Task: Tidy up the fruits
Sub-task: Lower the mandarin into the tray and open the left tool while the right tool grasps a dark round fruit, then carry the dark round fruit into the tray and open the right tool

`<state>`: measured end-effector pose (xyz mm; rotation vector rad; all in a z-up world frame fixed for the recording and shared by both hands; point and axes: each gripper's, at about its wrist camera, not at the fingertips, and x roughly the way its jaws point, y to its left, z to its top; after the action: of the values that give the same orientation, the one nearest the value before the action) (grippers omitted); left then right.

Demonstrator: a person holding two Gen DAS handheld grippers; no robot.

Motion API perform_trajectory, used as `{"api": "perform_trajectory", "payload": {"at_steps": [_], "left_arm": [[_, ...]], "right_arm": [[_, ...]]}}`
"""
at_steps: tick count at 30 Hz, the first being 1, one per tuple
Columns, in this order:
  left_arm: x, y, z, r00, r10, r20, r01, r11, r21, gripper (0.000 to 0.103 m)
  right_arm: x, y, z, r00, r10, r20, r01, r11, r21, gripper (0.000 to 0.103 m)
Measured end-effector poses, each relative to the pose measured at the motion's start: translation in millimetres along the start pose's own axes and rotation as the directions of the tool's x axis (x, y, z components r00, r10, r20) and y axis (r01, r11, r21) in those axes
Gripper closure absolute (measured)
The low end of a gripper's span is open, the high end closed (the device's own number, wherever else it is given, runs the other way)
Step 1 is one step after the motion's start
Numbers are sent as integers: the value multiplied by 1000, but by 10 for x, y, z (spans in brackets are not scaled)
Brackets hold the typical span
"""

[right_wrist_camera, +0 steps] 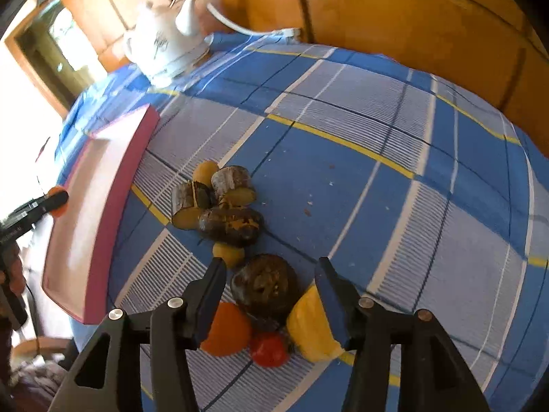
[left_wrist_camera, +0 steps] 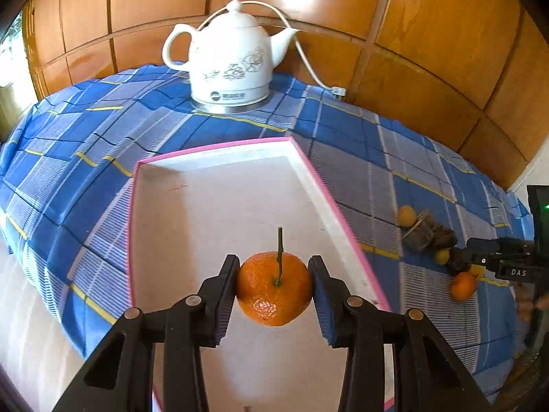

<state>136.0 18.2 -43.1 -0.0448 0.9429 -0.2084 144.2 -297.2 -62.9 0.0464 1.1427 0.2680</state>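
My left gripper (left_wrist_camera: 274, 267) is shut on an orange tangerine (left_wrist_camera: 274, 295) with a thin stem, held above the near part of a white tray (left_wrist_camera: 219, 206) with a pink rim. The tray has nothing lying in it. In the right wrist view that same tangerine (right_wrist_camera: 58, 202) shows over the tray (right_wrist_camera: 116, 206). My right gripper (right_wrist_camera: 271, 267) hangs open over a fruit pile on the checked cloth. A dark brown round piece (right_wrist_camera: 264, 288) lies between its fingers without touching them. An orange fruit (right_wrist_camera: 228, 333), a small red fruit (right_wrist_camera: 269, 348) and a yellow piece (right_wrist_camera: 314, 329) lie just below.
More dark brown chunks (right_wrist_camera: 230, 223) and small yellow fruits (right_wrist_camera: 206, 170) lie beyond the right gripper. A white kettle (left_wrist_camera: 230, 61) with a cord stands at the back by the wooden wall. The blue checked cloth (right_wrist_camera: 377, 189) is bare to the right.
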Motion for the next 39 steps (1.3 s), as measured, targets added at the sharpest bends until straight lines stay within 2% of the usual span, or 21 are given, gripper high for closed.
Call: {"api": "perform_trajectory", "payload": {"at_steps": [4,6,8,10,12,13,15,19,24,27,31,35,39], "left_arm": [[20,136,44,999,39,4,-39,999,-21,61],[41,237,80,998,58,4,-58,997,-56,61],[59,328,113,996,88,15,-86,993,-85,60],[88,413,158,991,129,25,-126,986,-108,60],[132,505,190,987,159,20,-154,978,-140,56],[144,536,193,984,176,19,-171,973,-152,46],[142,594,173,978,206,23,-199,963,-183,38],[91,569,77,972,234,18,-227,956,-188,35],[-119,411,-100,972,227,59,-213,961,-174,26],[-222,314,-166,973,218,78,-203,965,-166,24],[-354,178,-287,975,203,94,-187,970,-153,20],[-414,82,-387,972,215,98,-201,970,-135,19],[-443,34,-473,970,223,101,-210,970,-121,19]], "right_arm": [[196,116,61,994,-48,-102,36,993,-112,48],[234,172,55,991,-65,-113,47,987,-151,48],[237,190,31,992,-33,-121,14,988,-155,49],[250,201,4,991,-28,-128,7,986,-164,56],[257,202,-3,992,-33,-120,13,986,-164,56],[256,200,0,993,-29,-118,10,987,-161,56],[244,195,-44,994,-25,-111,7,988,-157,56],[201,178,-25,994,-53,-93,38,987,-156,56],[53,99,25,997,-58,-42,52,991,-122,56],[-7,45,61,997,-78,-11,76,993,-92,56],[-121,60,91,996,-73,51,77,994,-73,56],[-209,188,93,991,-55,120,66,994,-89,56],[-231,213,76,991,-40,131,53,994,-94,56]]}}
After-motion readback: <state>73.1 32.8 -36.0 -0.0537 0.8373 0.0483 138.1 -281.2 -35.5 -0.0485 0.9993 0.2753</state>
